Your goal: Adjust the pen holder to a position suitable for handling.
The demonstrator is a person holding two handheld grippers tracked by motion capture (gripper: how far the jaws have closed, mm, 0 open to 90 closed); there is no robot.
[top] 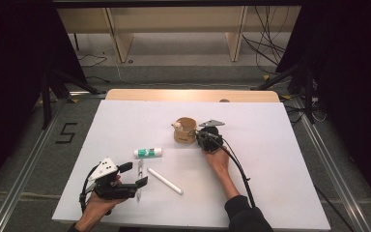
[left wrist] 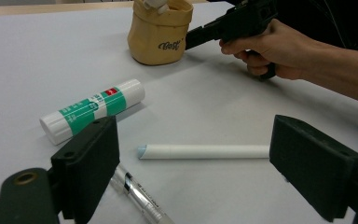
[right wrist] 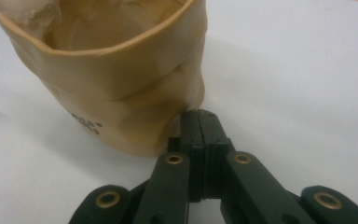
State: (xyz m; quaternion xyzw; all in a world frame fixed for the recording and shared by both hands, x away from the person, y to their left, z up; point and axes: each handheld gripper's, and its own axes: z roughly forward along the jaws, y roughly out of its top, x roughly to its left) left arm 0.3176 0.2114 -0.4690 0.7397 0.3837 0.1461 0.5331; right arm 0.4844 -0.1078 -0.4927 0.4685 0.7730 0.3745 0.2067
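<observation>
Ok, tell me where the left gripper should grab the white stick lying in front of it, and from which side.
Grip the white stick at mid-length, coming straight down from above. It lies flat on the table, crosswise between the open left gripper pads, with bare table on both long sides. The silver pen lies near its capped end, so probably stay off that end.

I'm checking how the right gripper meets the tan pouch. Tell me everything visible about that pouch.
The tan pouch is a small, soft, fabric-like tub with a rolled rim and dark lettering on its side. It stands upright and open near the table's middle, with something pale at its rim. The shut right gripper presses its wall, denting it.
</observation>
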